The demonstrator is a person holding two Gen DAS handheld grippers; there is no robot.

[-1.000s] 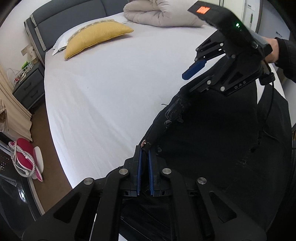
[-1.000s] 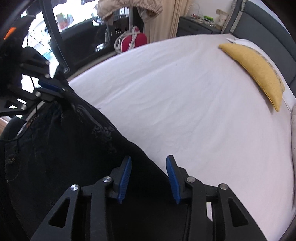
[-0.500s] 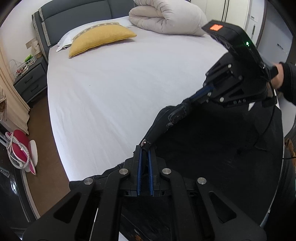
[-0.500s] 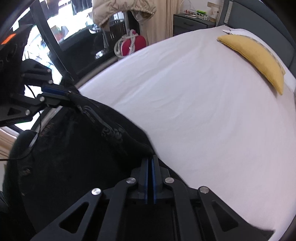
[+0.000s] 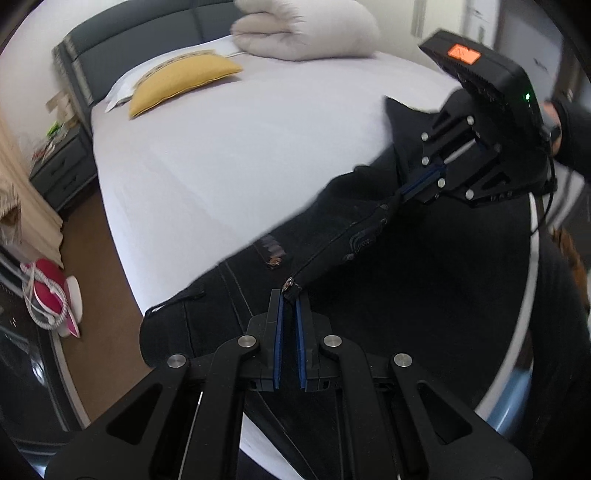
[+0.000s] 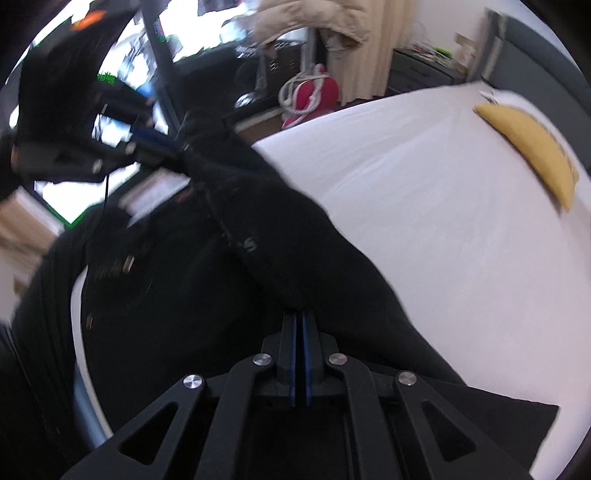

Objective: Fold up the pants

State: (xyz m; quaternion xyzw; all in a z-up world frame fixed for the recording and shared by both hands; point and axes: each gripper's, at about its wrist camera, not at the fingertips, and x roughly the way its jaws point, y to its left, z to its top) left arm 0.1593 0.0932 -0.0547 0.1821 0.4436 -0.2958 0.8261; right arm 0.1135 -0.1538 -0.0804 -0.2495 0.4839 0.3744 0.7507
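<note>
Black pants (image 5: 369,280) hang stretched above the near edge of the white bed (image 5: 236,147). My left gripper (image 5: 289,295) is shut on one end of the waistband, by a metal button. My right gripper (image 6: 299,317) is shut on the other end; it also shows in the left wrist view (image 5: 410,188) at upper right. The waistband runs taut between the two grippers. In the right wrist view the pants (image 6: 258,229) drape down over the bed edge, and the left gripper (image 6: 173,151) shows at upper left, blurred.
A yellow pillow (image 5: 181,81) and a rolled beige duvet (image 5: 303,33) lie at the head of the bed. A grey nightstand (image 5: 59,166) stands beside the bed. A red and white object (image 5: 48,295) lies on the brown floor. A coat rack (image 6: 310,29) stands beyond the bed.
One second ago the right gripper was open over the waistband; it then shut on it. Both grippers have since lifted the pants and pulled the waistband taut.
</note>
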